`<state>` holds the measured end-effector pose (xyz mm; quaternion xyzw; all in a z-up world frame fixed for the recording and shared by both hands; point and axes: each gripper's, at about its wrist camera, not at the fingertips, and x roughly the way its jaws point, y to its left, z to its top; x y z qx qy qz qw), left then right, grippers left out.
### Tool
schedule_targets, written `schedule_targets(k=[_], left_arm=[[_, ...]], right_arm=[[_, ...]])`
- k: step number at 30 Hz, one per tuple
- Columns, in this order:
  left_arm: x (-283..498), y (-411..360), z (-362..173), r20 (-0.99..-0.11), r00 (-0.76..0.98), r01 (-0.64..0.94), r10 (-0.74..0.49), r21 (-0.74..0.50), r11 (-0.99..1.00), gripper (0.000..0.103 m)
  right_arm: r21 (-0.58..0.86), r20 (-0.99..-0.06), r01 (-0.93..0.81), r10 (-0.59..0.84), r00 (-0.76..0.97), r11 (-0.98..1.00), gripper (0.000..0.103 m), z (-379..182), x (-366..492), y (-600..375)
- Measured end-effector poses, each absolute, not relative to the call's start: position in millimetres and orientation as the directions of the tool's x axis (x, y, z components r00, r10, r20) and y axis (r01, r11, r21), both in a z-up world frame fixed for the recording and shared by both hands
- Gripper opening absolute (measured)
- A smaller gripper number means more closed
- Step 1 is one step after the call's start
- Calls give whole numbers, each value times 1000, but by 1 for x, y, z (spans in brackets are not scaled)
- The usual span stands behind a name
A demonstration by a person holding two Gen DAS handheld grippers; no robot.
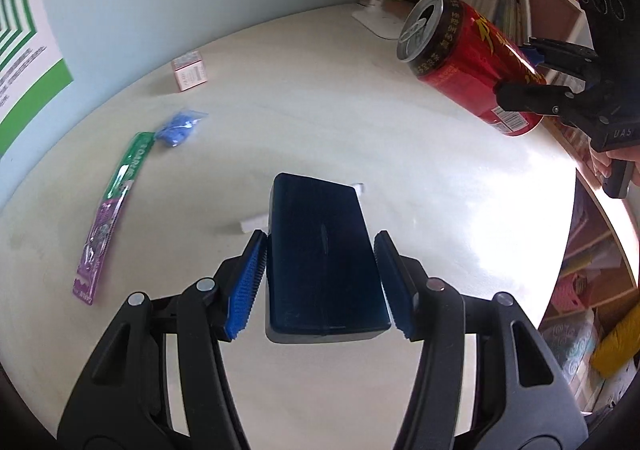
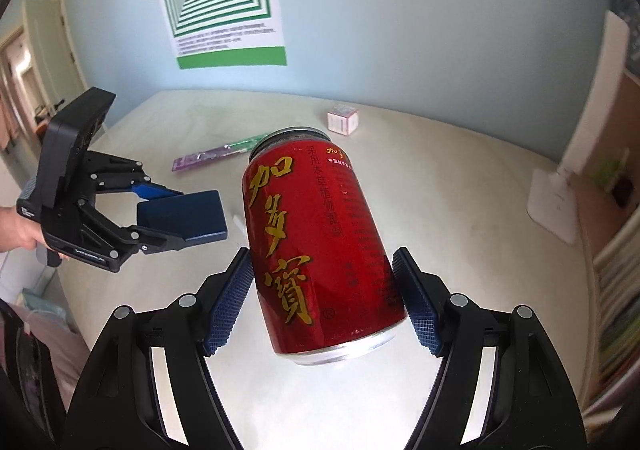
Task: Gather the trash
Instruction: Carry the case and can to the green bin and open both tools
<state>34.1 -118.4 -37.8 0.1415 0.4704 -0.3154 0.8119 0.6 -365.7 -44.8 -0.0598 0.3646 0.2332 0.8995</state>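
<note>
Meanwhile, right hand-held gripper point(image 2: 322, 302) clamps red can point(image 2: 316, 250); left hand-held gripper point(image 1: 320, 282) grips dark box point(image 1: 322, 250).

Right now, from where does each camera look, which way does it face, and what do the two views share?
Left wrist: sits behind the left tool, facing down over the white table; its fingers clamp a dark blue box; the right tool shows at right.
Right wrist: sits behind the right tool, facing the poster wall; it grips a red can; a hand shows at left.
Shared: table, box, can, pink carton, green-purple packet.
</note>
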Motion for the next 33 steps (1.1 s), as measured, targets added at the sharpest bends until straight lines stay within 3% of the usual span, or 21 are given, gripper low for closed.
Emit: schedule_targets(k=[9,19,33], left_arm=[[-28,-202,-35,-846,243,826,-474,-76,558,53],[-164,-325,-39,-848,82,958,-523,-77,276,53],[-316,-393,-100,-905,-104,995,-413,-96,-40,53]], right_arm=[[100,-674,-205,218,706,974,72,-54,-122,-439],[159,-665,67,56,744,985,72,-77,-301,-526],[277,-721,367,-60,690,888,72,-155,-469,-565]])
